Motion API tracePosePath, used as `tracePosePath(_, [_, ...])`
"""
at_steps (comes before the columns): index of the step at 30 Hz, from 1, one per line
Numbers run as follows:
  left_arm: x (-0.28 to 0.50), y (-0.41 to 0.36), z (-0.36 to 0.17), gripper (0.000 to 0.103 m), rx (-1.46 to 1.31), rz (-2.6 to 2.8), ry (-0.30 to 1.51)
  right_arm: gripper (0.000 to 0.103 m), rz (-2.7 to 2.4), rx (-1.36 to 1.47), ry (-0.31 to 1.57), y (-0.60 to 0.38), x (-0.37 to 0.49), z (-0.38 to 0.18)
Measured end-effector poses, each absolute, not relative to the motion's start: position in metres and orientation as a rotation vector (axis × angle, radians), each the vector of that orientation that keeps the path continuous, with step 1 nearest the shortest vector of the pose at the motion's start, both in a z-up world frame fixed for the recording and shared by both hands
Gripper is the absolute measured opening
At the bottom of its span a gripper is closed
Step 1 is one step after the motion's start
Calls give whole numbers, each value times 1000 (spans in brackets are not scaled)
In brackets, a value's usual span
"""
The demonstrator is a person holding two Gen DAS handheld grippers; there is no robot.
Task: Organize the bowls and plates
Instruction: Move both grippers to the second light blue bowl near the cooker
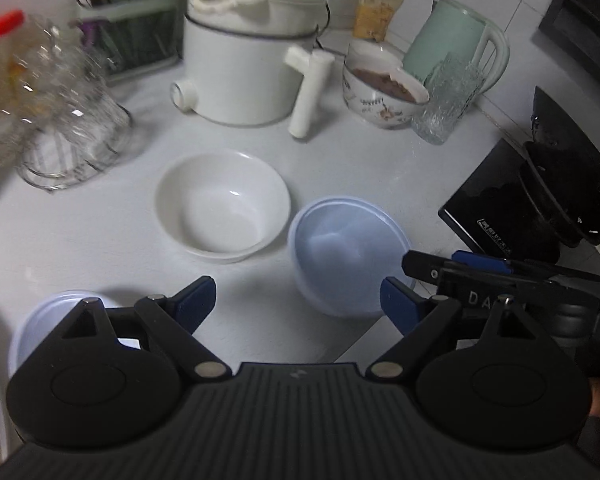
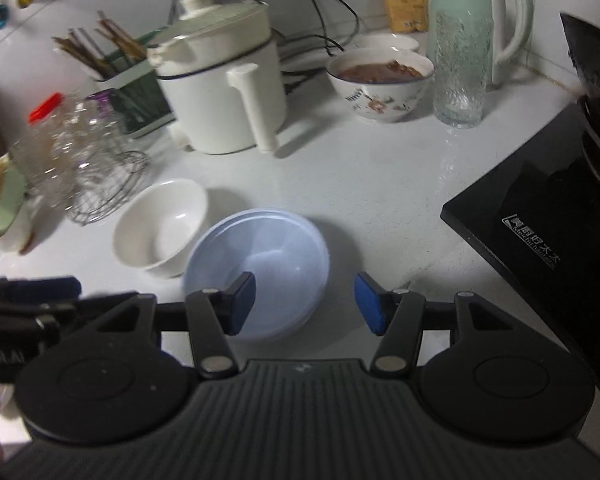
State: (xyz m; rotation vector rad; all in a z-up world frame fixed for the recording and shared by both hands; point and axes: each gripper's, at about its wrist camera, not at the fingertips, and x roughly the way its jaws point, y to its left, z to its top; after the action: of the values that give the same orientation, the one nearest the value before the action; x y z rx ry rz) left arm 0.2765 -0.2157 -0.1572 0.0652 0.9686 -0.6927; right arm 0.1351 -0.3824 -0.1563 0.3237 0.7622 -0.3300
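So going left to right across the counter: there's a small pale blue dish tucked at the near left edge, mostly hidden behind the left gripper, whose jaws are spread wide with nothing between them. Next comes the white bowl, sitting upright and empty in the middle, and just to its right, almost touching, the light blue bowl, which looks like two nested together, though I can't say for sure. The right gripper hovers right over that blue one, jaws about half spread, one pad above the bowl's inside and the other outside the near rim, not pinching anything yet. My guess is the step here is grabbing the blue bowl by its rim to stack stuff. To do it well I'd drop straight down so the rim sits deep between the pads, squeeze before lifting, and keep it level. Watch the white bowl next door, easy to bump.
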Motion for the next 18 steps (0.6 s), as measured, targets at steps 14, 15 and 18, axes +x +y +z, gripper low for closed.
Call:
tracePosePath(14, [313,-230,-202,53,-106,-694,1028,53,-392,447,777,-413,163,-192])
tracePosePath(15, [314,-230,-204,49,-118,-691,1027,48,-392,468,778,-415,164,-193])
tracePosePath(18, [315,-229,-208,34,-152,-694,1030,37,-382,491,775,-417,165,-198])
